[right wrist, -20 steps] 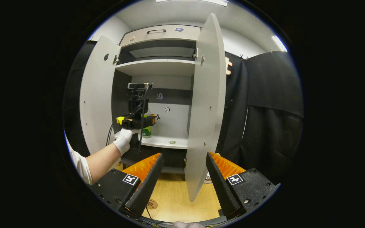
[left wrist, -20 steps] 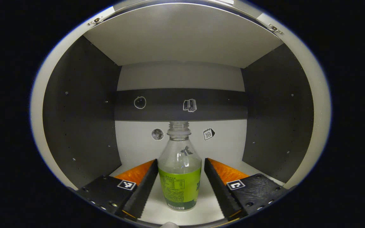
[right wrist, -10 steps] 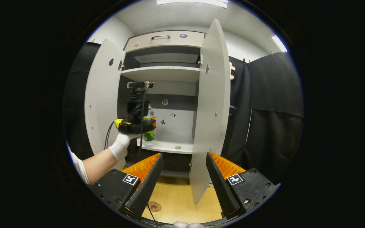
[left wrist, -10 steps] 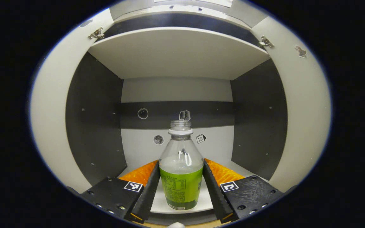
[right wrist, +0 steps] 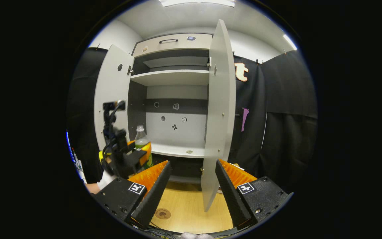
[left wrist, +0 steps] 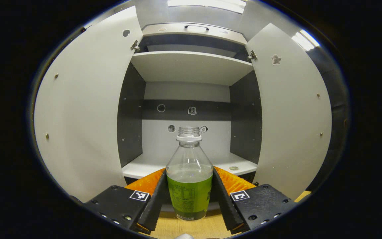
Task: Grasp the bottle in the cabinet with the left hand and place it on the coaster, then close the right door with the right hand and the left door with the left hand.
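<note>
bottle (left wrist: 189, 179) upright, neck up | left gripper (left wrist: 189, 196) clamps its sides

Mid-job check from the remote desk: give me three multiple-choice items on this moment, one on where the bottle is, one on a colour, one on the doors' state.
1. Where is the clear plastic bottle?
A. on the cabinet's lower shelf
B. between the left gripper's fingers, out in front of the cabinet
C. on the coaster

2. What colour is the bottle's label?
A. green
B. red
C. blue

3. How do the two pale grey cabinet doors stand?
A. both shut
B. one shut
C. both open

Answers:
1 B: the left gripper pinches the bottle on both sides, above the wooden floor, while the round brown coaster lies bare.
2 A: a green band wraps its lower half.
3 C: the left door and right door swing outward, showing the shelf.
</note>
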The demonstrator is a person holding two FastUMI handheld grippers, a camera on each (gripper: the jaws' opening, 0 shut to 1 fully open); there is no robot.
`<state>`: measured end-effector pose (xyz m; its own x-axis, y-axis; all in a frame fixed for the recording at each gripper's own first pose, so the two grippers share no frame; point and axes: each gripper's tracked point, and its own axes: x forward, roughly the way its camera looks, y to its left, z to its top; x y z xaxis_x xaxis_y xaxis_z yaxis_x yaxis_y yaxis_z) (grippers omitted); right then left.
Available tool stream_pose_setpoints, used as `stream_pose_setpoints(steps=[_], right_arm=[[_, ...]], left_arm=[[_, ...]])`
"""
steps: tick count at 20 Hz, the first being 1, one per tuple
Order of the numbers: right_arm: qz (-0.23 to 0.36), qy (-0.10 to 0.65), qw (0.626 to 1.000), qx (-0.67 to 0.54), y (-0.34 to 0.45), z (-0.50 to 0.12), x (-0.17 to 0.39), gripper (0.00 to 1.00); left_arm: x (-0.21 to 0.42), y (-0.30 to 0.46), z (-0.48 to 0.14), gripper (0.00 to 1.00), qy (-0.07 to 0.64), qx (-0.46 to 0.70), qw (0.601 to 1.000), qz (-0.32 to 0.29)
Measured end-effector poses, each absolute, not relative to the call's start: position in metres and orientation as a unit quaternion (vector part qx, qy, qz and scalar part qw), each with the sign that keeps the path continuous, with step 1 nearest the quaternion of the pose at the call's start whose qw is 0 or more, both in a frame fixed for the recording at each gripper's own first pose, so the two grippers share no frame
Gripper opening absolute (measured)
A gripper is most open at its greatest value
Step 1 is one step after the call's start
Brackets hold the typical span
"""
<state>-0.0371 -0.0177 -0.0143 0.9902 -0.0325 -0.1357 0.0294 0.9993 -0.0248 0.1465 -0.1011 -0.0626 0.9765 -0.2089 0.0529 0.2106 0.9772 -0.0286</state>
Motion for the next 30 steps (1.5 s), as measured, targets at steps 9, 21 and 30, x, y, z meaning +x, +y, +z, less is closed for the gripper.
stream_pose_setpoints(steps=[9, 21, 30], right_arm=[[-0.031, 0.097, 0.995, -0.024, -0.044, -0.029, -0.040, 0.83], [-0.013, 0.139, 0.988, -0.068, -0.030, -0.053, -0.038, 0.83], [-0.020, 0.140, 0.986, -0.083, -0.036, -0.054, -0.045, 0.83]], left_arm=[[0.087, -0.133, -0.166, 0.74, 0.004, -0.001, 0.988, -0.154], [0.051, -0.167, -0.271, 0.74, 0.002, -0.003, 0.973, -0.232], [0.052, -0.169, -0.309, 0.76, 0.020, -0.004, 0.968, -0.251]])
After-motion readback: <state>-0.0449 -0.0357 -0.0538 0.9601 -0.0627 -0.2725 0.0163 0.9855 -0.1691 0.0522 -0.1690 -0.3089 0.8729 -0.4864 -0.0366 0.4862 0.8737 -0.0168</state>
